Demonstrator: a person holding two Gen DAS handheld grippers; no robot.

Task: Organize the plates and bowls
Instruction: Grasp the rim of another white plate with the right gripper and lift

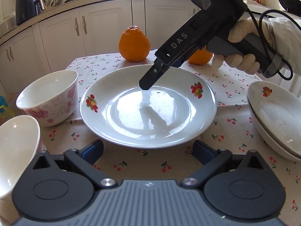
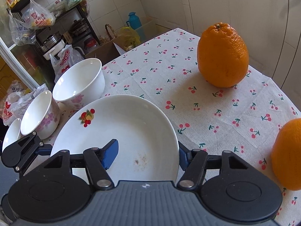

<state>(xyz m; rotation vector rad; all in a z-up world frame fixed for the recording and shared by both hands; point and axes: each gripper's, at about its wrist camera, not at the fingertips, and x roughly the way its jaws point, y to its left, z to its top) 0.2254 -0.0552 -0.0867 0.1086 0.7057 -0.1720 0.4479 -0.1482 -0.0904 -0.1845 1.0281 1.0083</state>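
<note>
Right wrist: right gripper (image 2: pixel 148 155) jaws straddle plate (image 2: pixel 131 124) rim, grip unclear; left gripper (image 1: pixel 148 151) jaws wide open.

Right hand-held gripper (image 1: pixel 144 86) body: you can read "DAS" in pale capitals along its black side, in the left wrist view.
Plastic bag (image 2: pixel 40 17) hanging on the shelf: you see red Chinese characters on it, too small and creased for you to read.
Bag (image 2: pixel 64 60) behind the bowls: red print, which you cannot make out.
Bag (image 2: pixel 9 111) at the left edge: large red characters, cut off and not legible to you.
Plates and bowls: you find only fruit and flower pictures, no lettering.
</note>
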